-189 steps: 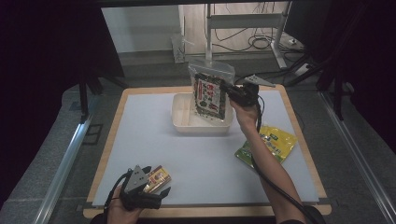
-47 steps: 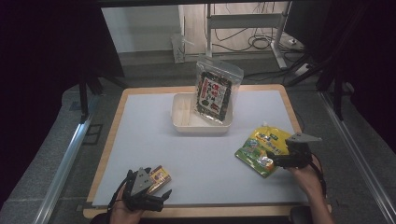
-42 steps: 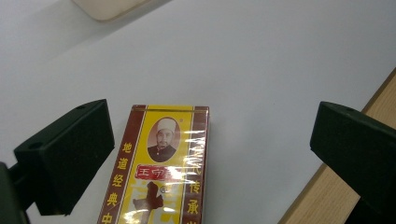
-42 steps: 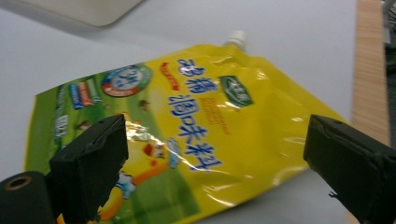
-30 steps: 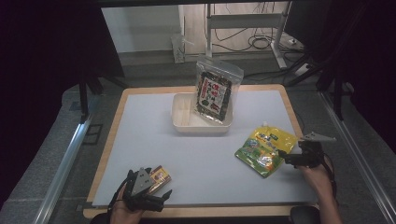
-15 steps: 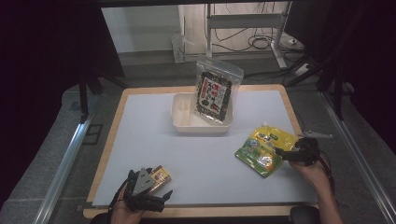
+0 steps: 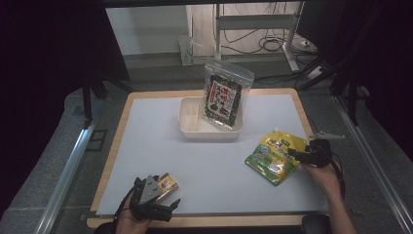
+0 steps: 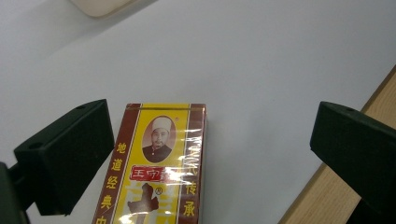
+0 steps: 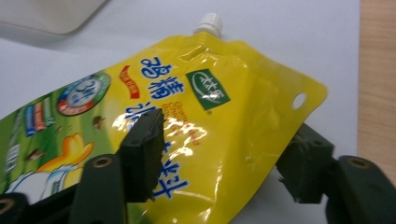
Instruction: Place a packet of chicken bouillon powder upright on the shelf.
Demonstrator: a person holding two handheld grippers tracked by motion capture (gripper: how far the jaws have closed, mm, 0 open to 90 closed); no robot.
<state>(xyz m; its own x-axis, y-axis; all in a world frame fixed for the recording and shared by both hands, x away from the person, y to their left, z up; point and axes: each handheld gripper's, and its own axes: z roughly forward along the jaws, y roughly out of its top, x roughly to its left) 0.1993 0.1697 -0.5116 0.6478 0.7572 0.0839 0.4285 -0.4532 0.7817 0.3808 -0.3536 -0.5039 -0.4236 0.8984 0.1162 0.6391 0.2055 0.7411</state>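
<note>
A yellow and green spouted pouch [image 7: 272,157] lies flat at the right of the white mat. My right gripper [image 7: 295,154] has come in from its right edge, and its jaws have just been closing. In the right gripper view the pouch [image 9: 210,98] runs between them, one jaw over its printed face and the other under its edge; the right gripper [image 9: 224,154] pinches it. A red and yellow box [image 7: 166,184] lies near the front left. My left gripper [image 7: 168,193] is open around the box [image 8: 154,172], its jaws well apart.
A cream tray [image 7: 191,127] stands at the back middle, with a clear bag of dark seaweed [image 7: 224,97] leaning upright in it. The mat sits on a wooden board [image 7: 114,161]. Metal rails run along both sides.
My right gripper moved from the tray to the pouch's right edge, and its jaws have narrowed onto the pouch. The left hand and the box have stayed put.
</note>
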